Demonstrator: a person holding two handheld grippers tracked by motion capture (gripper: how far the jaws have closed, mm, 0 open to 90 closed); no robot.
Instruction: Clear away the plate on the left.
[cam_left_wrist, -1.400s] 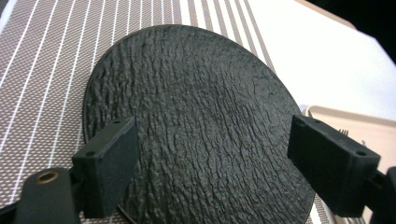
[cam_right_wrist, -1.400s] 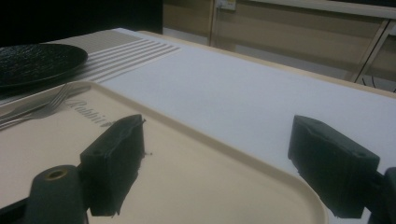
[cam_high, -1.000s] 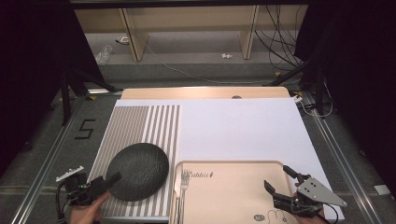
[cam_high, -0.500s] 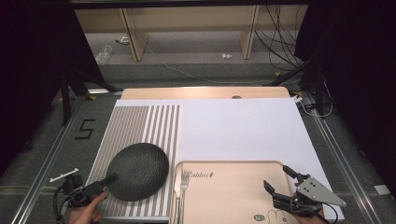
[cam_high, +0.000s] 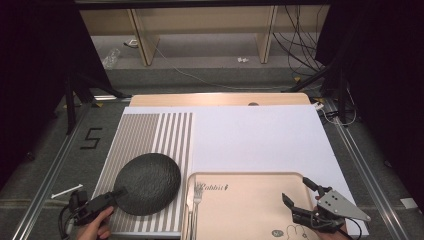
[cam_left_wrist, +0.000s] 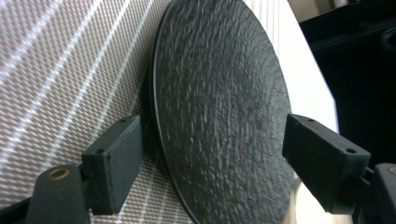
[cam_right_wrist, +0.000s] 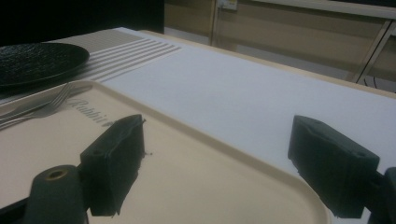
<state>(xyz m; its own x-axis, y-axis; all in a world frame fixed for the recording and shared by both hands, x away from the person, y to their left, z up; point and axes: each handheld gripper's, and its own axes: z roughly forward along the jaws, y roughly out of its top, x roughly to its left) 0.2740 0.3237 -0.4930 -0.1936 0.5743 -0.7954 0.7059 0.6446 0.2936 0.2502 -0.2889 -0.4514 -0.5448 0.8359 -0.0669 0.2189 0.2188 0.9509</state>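
A round black textured plate (cam_high: 147, 183) lies on the striped placemat (cam_high: 150, 135) at the front left. My left gripper (cam_high: 114, 195), held by a hand at the bottom left, sits at the plate's near-left rim. In the left gripper view, which is rolled sideways, the plate (cam_left_wrist: 219, 116) stands between the wide-apart jaws of the left gripper (cam_left_wrist: 212, 133), which is open. My right gripper (cam_high: 297, 191) hovers over the right end of the beige tray (cam_high: 240, 200). In its own view the right gripper (cam_right_wrist: 219, 135) is open, with nothing between its jaws above the tray (cam_right_wrist: 187, 172).
A fork (cam_high: 196, 197) lies along the tray's left edge, close to the plate. A white sheet (cam_high: 255, 140) covers the table's middle and right. Shelving and cables stand beyond the far edge. A floor mark reading 5 (cam_high: 91, 138) is left of the table.
The left hand and its gripper have drawn back slightly toward the bottom left. The plate and the right gripper have stayed in place.
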